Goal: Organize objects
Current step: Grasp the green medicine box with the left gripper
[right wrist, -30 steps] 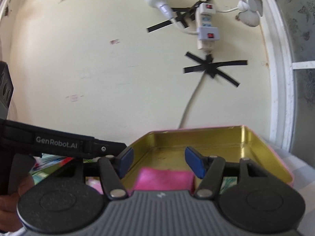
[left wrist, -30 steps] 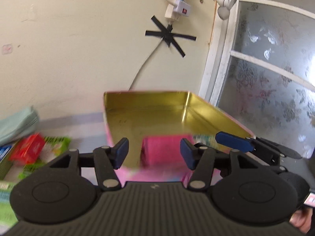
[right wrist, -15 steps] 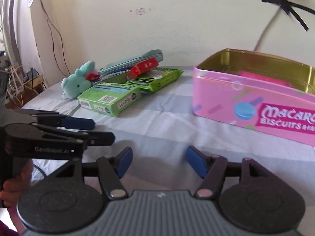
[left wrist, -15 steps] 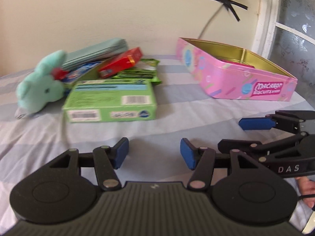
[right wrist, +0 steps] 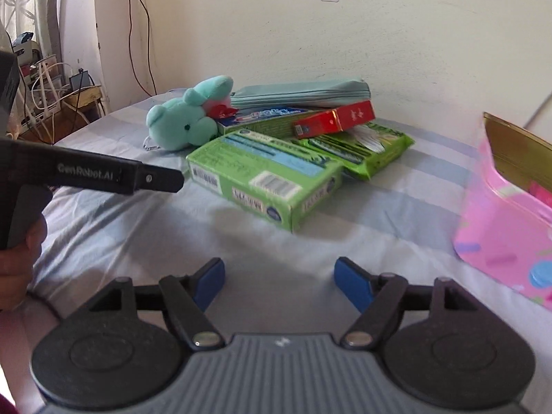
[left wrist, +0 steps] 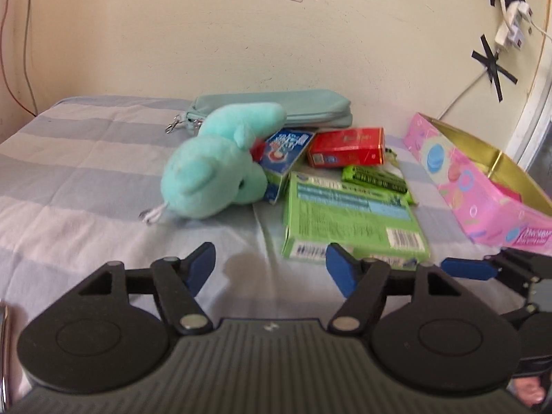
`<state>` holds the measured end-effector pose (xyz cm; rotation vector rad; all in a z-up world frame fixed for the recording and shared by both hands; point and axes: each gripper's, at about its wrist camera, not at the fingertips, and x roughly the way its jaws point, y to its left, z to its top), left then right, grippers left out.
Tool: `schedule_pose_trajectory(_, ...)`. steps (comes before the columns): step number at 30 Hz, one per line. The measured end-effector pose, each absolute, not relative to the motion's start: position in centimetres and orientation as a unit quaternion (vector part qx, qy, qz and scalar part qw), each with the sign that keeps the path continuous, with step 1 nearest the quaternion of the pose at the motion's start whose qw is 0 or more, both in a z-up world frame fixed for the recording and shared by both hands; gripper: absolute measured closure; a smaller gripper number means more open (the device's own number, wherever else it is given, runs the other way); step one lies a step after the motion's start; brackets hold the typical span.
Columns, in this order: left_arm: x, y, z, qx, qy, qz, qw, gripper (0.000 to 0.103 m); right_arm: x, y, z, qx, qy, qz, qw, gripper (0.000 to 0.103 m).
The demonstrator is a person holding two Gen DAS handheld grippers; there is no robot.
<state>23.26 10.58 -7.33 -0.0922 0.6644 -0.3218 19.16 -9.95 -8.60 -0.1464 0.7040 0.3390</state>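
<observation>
Both the left gripper (left wrist: pixel 270 269) and right gripper (right wrist: pixel 278 282) are held spread and empty over the bedsheet (right wrist: pixel 362 207), while beyond them the green carton (right wrist: pixel 265 179), judged light and stiff, is best pinched across its narrow sides.

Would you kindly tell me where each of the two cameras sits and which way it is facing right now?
Left wrist view: rides the left gripper, low over the bed, facing the wall; jaws open, the right gripper's tip at right; centred on the teal plush and green box.
Right wrist view: rides the right gripper, jaws open, angled leftward at the same pile; the left gripper and hand at left.
Shared: plush, green box, red box, pink tin.
</observation>
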Motion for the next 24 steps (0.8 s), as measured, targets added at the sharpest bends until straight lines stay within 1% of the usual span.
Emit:
schedule_pose_trajectory(1, 24.0, 10.4, -7.0, -0.049, 0.323, -0.17, 0.93, 0.03, 19.9, -9.8, -8.7, -0.068, 0.343, 0.164, 0.923, 0.025)
schedule_pose_trajectory(5, 25.6, 8.6, -7.0, -0.05, 0.33, -0.175, 0.926, 0.029, 22.6, -9.0, -9.1, -0.061, 0.345, 0.155, 0.924, 0.025)
schedule_pose_trajectory(7, 26.8, 8.1, -7.7, -0.068, 0.339, -0.185, 0.92, 0.029, 23.5, -8.9, -9.3, -0.057, 0.343, 0.158, 0.924, 0.019)
schedule_pose_trajectory(9, 27.5, 8.2, -8.1, -0.089, 0.346, -0.202, 0.912, 0.029, 24.1, -8.8, -9.4, -0.055, 0.344, 0.159, 0.924, 0.018)
schedule_pose_trajectory(10, 27.3, 8.1, -8.2, -0.1, 0.348, -0.209, 0.908, 0.03, 24.1, -8.8, -9.4, -0.054, 0.343, 0.161, 0.924, 0.019)
schedule_pose_trajectory(11, 27.0, 7.8, -8.1, -0.095, 0.346, -0.211, 0.909, 0.036, 23.9, -8.8, -9.4, -0.054, 0.341, 0.164, 0.924, 0.02)
schedule_pose_trajectory(12, 26.6, 7.5, -8.0, -0.091, 0.346, -0.221, 0.908, 0.038, 23.7, -8.9, -9.3, -0.054, 0.337, 0.172, 0.924, 0.028)
schedule_pose_trajectory(13, 26.0, 7.1, -7.9, -0.08, 0.344, -0.216, 0.911, 0.038, 23.3, -8.8, -9.3, -0.058, 0.333, 0.173, 0.925, 0.033)
schedule_pose_trajectory(14, 25.6, 6.7, -7.8, -0.073, 0.342, -0.214, 0.912, 0.037, 23.0, -8.8, -9.2, -0.058, 0.331, 0.173, 0.926, 0.035)
schedule_pose_trajectory(16, 24.5, 6.0, -7.4, -0.06, 0.343, -0.218, 0.912, 0.037, 22.1, -9.2, -9.2, -0.056, 0.331, 0.17, 0.926, 0.036)
schedule_pose_trajectory(19, 22.5, 4.6, -7.4, -0.057, 0.347, -0.232, 0.907, 0.037, 19.9, -10.7, -9.0, -0.052, 0.333, 0.162, 0.927, 0.036)
schedule_pose_trajectory(24, 19.0, 0.0, -7.3, -0.025, 0.347, -0.276, 0.896, 0.031, 15.0, -14.7, -8.9, -0.044, 0.323, 0.142, 0.935, 0.036)
